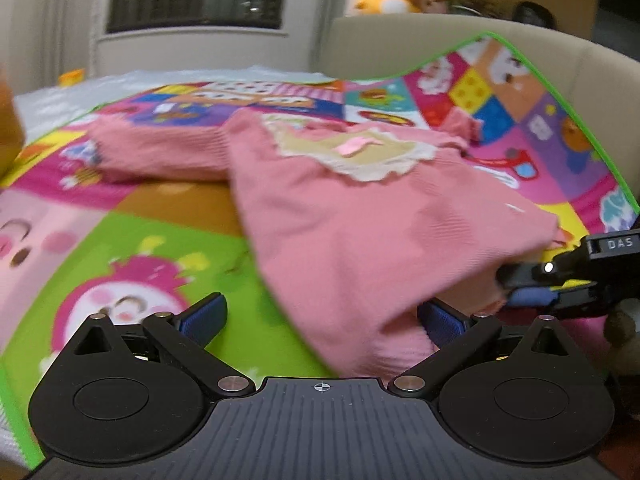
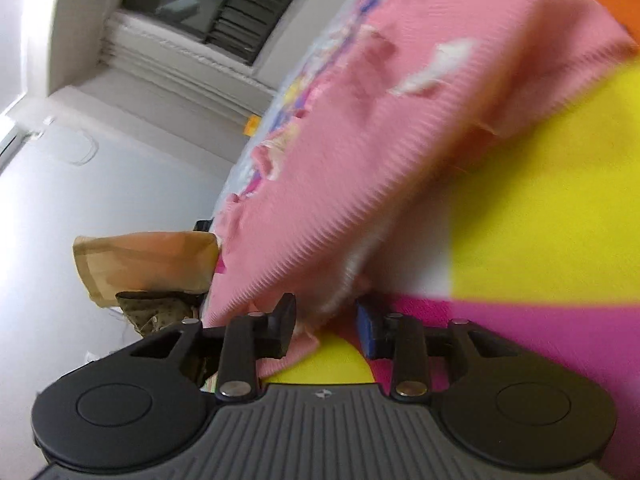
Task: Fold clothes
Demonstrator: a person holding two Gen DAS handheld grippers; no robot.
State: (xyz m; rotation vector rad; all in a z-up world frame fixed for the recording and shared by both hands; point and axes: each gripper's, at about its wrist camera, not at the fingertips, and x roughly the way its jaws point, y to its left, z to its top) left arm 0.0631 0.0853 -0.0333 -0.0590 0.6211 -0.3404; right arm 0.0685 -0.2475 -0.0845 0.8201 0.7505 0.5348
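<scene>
Slipping risk: right tool [image 2: 326, 330], half closed, only straddles pink sweater [image 1: 340, 216] hem; cloth may drop
Left tool [image 1: 320, 320]: wide open, empty; hem edge could drag across play mat [image 1: 132, 240]

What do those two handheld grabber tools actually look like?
Each gripper, the left gripper and the right gripper, has a ribbed dark grey body, two round black discs, silver rivets and black fingers with blue pads. One bears white letters, DAS.
</scene>
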